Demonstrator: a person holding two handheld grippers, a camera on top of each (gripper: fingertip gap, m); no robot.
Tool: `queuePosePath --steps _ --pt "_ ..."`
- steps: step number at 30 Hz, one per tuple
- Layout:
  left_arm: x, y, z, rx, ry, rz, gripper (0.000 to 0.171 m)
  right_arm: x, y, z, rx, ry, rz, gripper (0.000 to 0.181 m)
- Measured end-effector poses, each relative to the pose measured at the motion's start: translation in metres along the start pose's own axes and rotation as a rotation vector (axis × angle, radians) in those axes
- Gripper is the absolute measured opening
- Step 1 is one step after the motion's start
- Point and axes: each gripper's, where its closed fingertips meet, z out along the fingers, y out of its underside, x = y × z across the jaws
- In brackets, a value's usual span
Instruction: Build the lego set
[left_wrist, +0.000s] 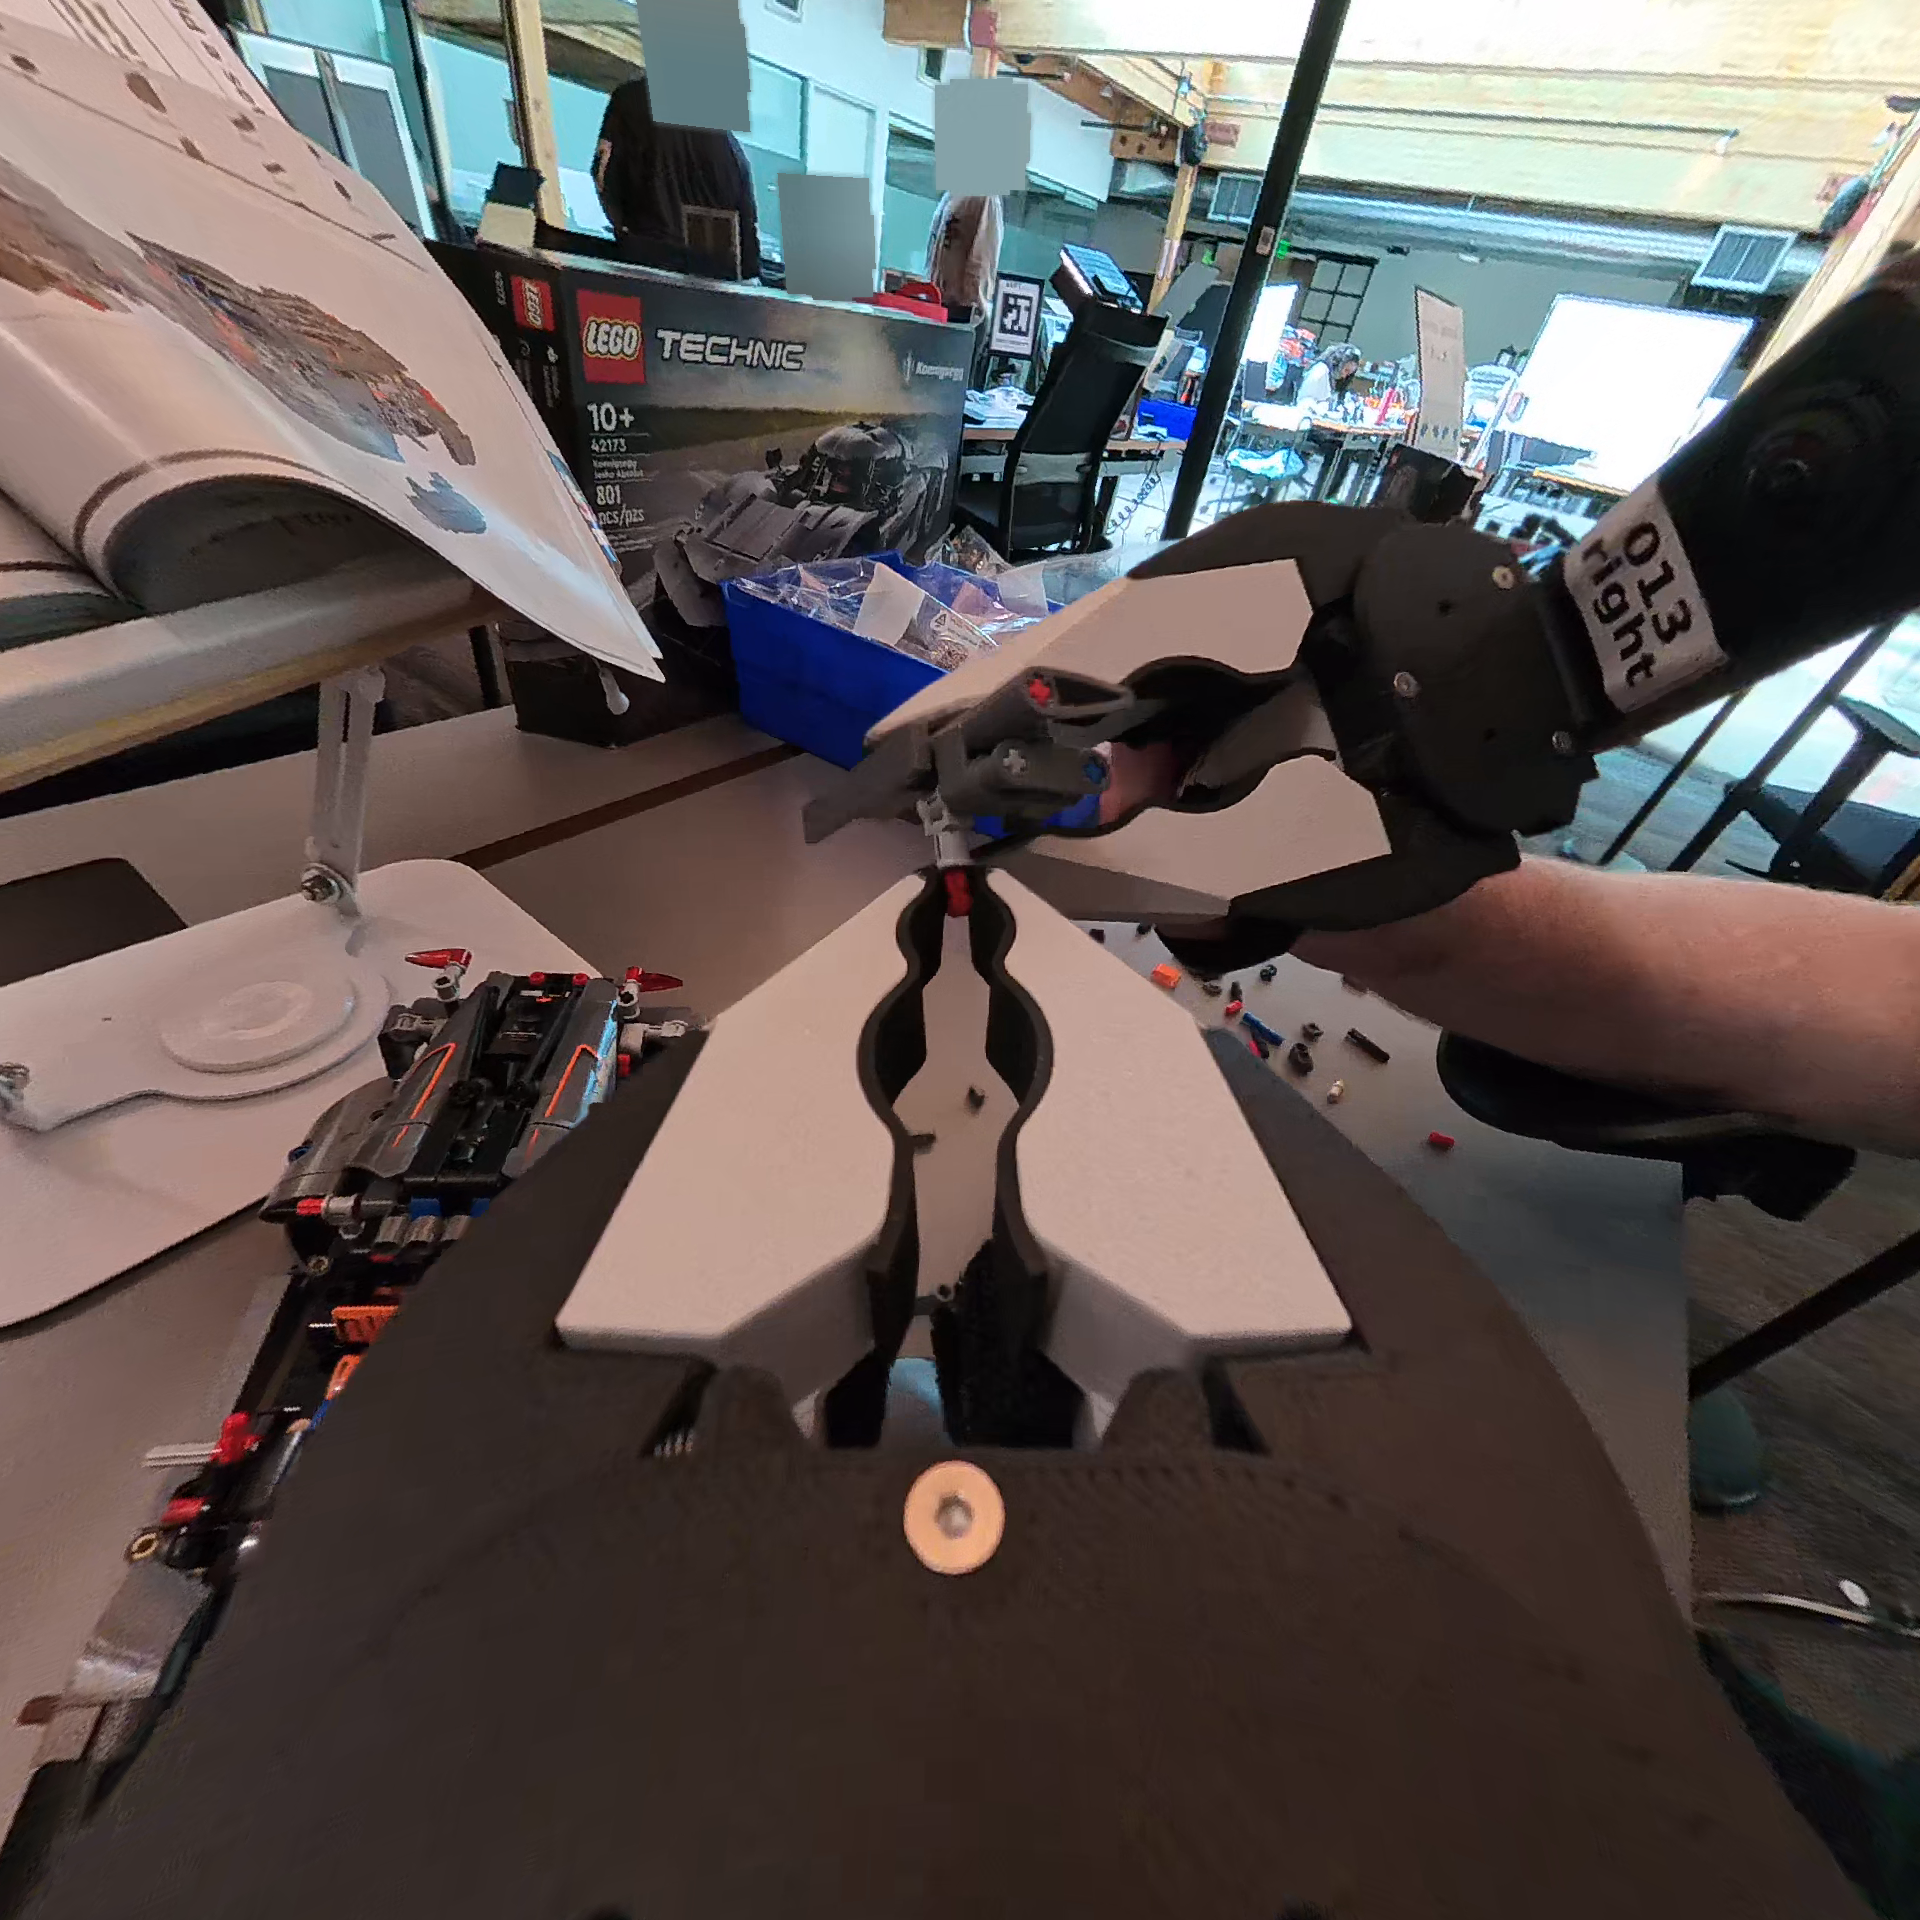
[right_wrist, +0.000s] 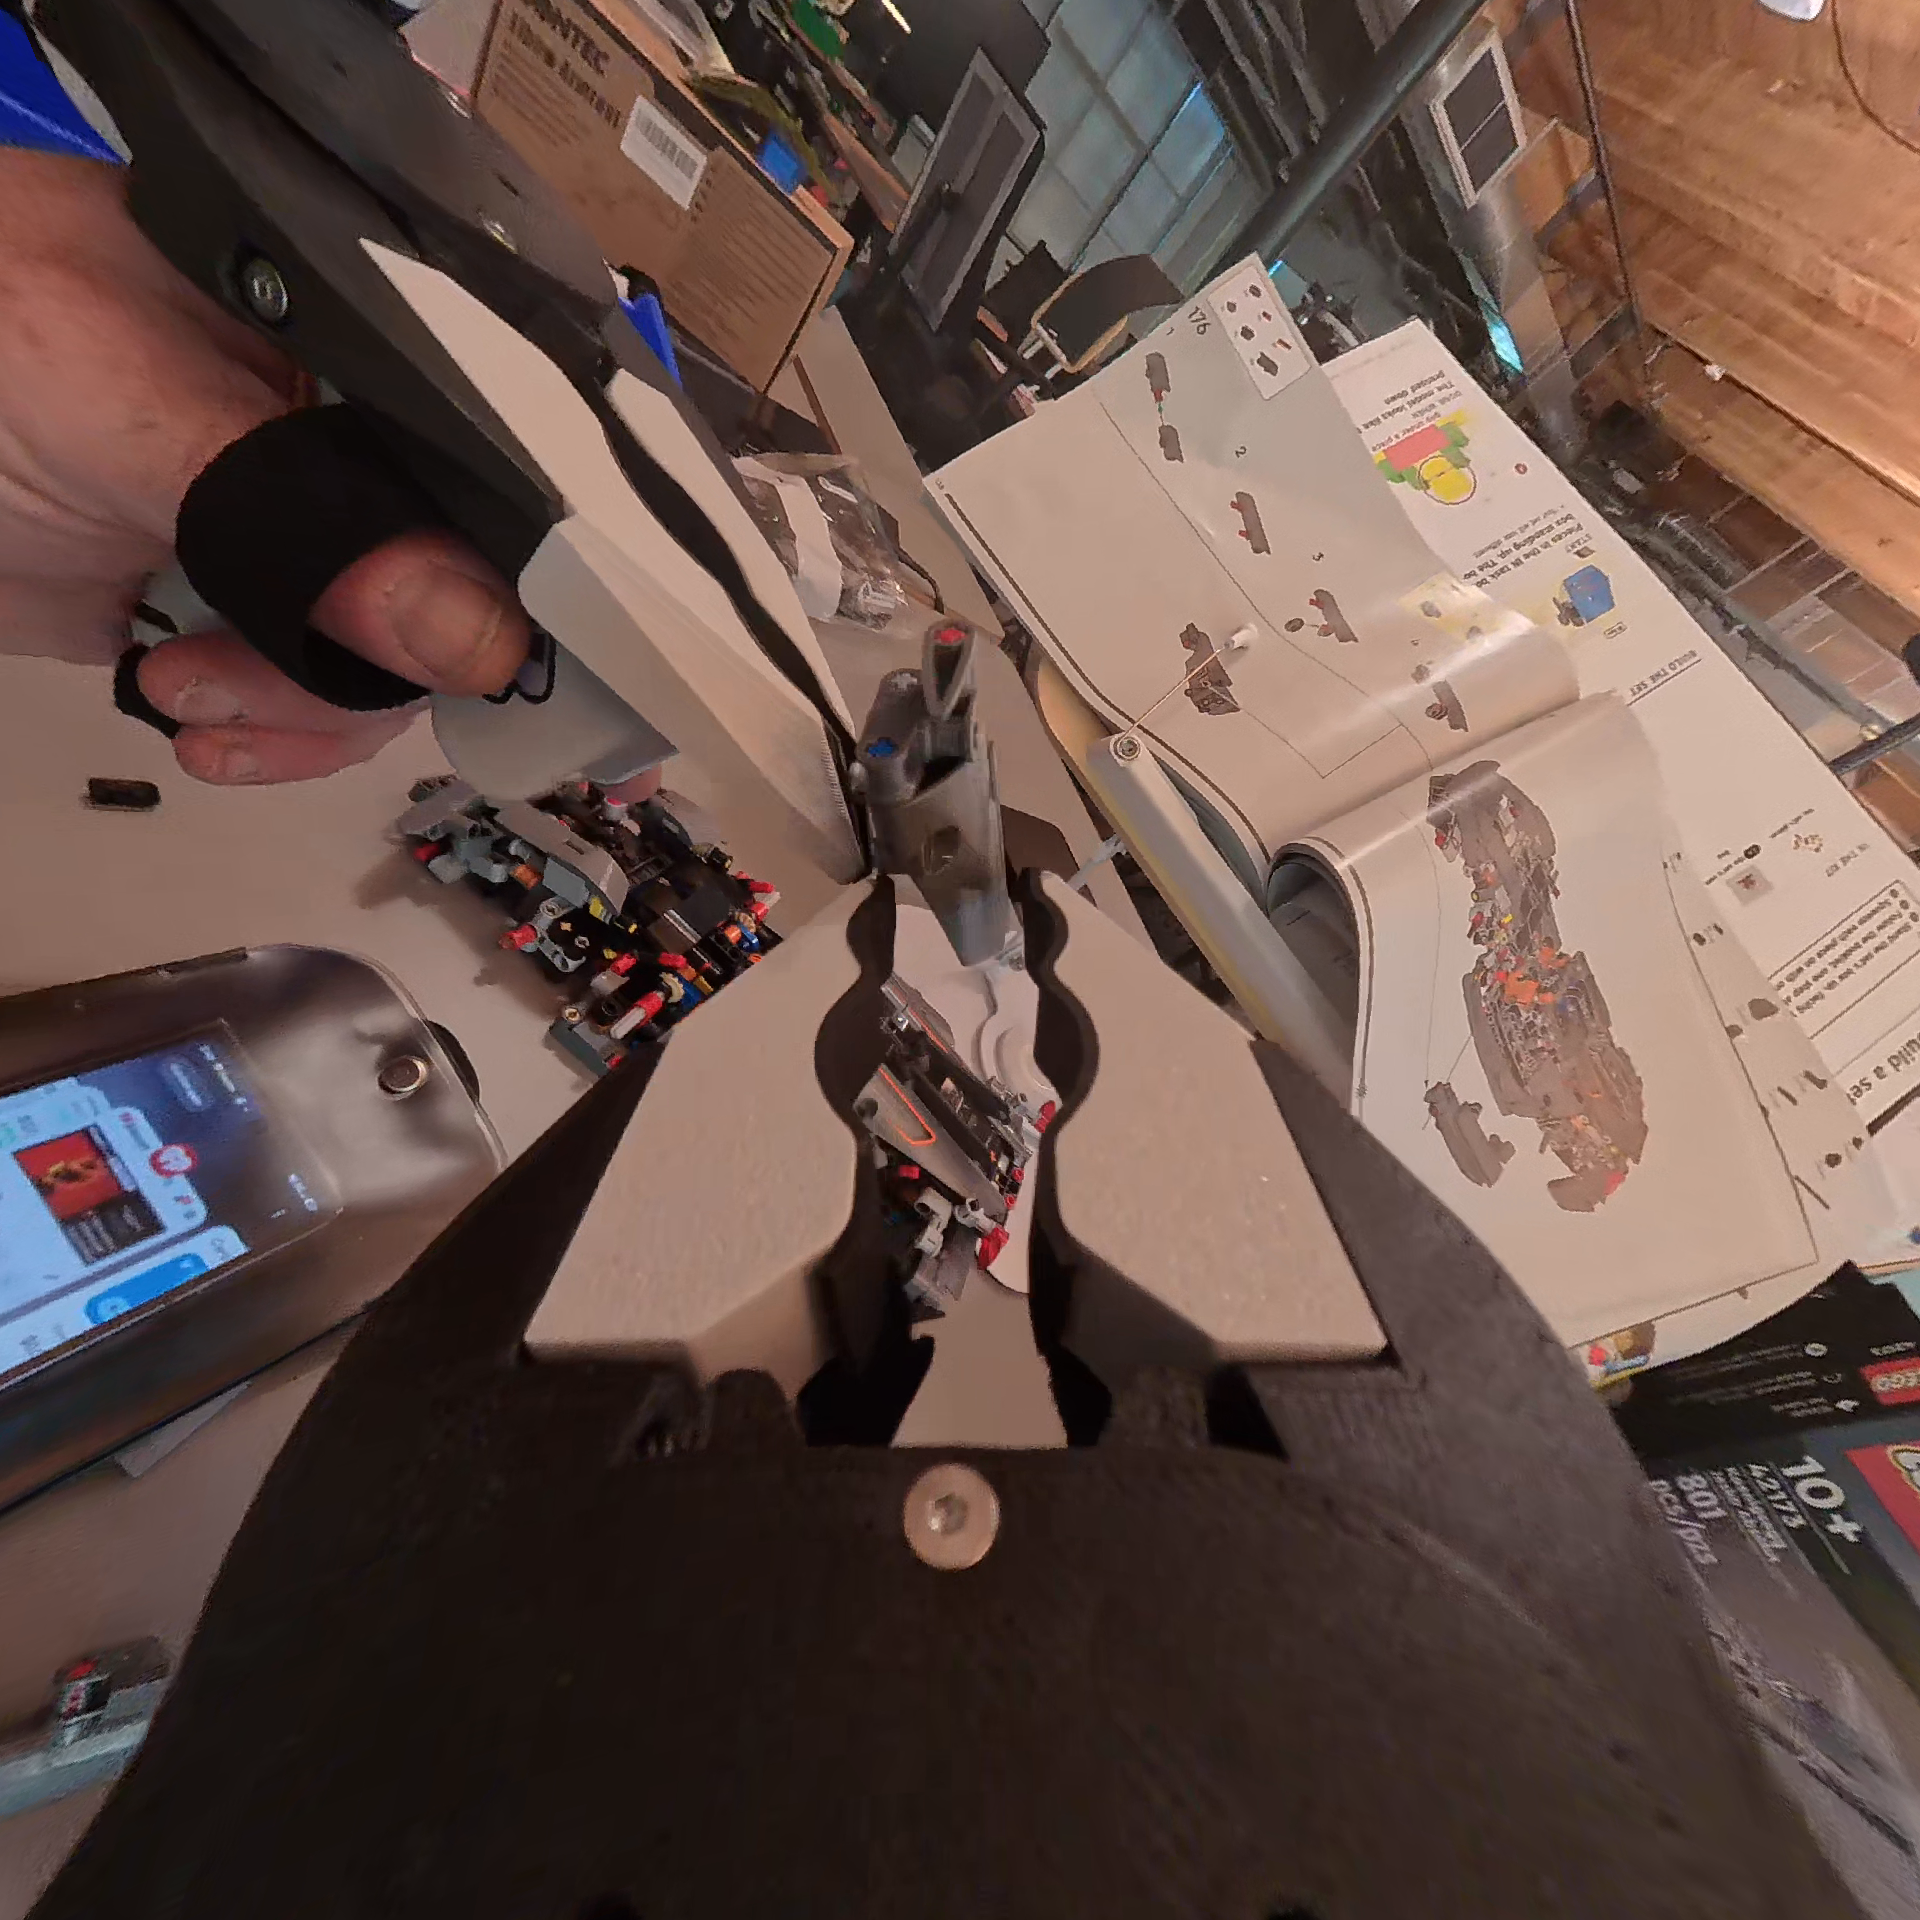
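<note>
My left gripper (left_wrist: 956, 883) is shut on a small red pin (left_wrist: 957, 896) at its fingertips. The pin meets a white connector (left_wrist: 943, 831) under a grey Technic subassembly (left_wrist: 1029, 740). My right gripper (right_wrist: 951, 894) is shut on that subassembly (right_wrist: 935, 800) and holds it above the table. In the left wrist view it reaches in from the right. The left gripper's tips touch the subassembly's left side in the right wrist view. The partly built black and orange car (left_wrist: 468, 1091) lies on the table to the left; it also shows in the right wrist view (right_wrist: 623, 914).
An open instruction booklet (left_wrist: 260, 312) rests on a white stand (left_wrist: 260, 1008). The black set box (left_wrist: 758, 416) and a blue bin of bagged parts (left_wrist: 821, 675) stand behind. Several loose small pieces (left_wrist: 1278, 1039) lie right. A phone (right_wrist: 135, 1174) lies on the table. The tips of both grippers are at nearly the same place.
</note>
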Motion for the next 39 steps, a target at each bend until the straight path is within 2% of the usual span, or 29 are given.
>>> queuePosePath --steps 9,16,19,24,28,32,39 --pt "-0.006 -0.002 -0.006 -0.017 -0.037 0.091 0.002 -0.006 -0.001 0.000 0.028 -0.068 0.056 0.026" --pt "-0.015 -0.007 -0.013 -0.053 -0.132 0.212 0.002 -0.003 -0.005 -0.004 0.066 -0.113 0.150 0.025" --pt "-0.019 -0.010 -0.017 -0.092 -0.220 0.357 0.001 0.002 -0.005 -0.006 0.086 -0.129 0.216 0.026" --pt "-0.020 -0.013 -0.021 -0.221 -0.395 0.736 0.001 0.011 -0.004 -0.008 0.124 -0.165 0.351 0.028" --pt "-0.015 -0.019 -0.022 -0.250 -0.443 0.872 0.001 0.011 -0.006 -0.009 0.151 -0.217 0.426 0.028" --pt "-0.012 -0.021 -0.022 -0.249 -0.452 0.925 0.001 0.013 -0.007 -0.010 0.176 -0.252 0.499 0.030" --pt "-0.004 -0.027 -0.025 -0.123 -0.359 0.758 0.001 0.013 -0.008 -0.011 0.180 -0.265 0.504 0.033"
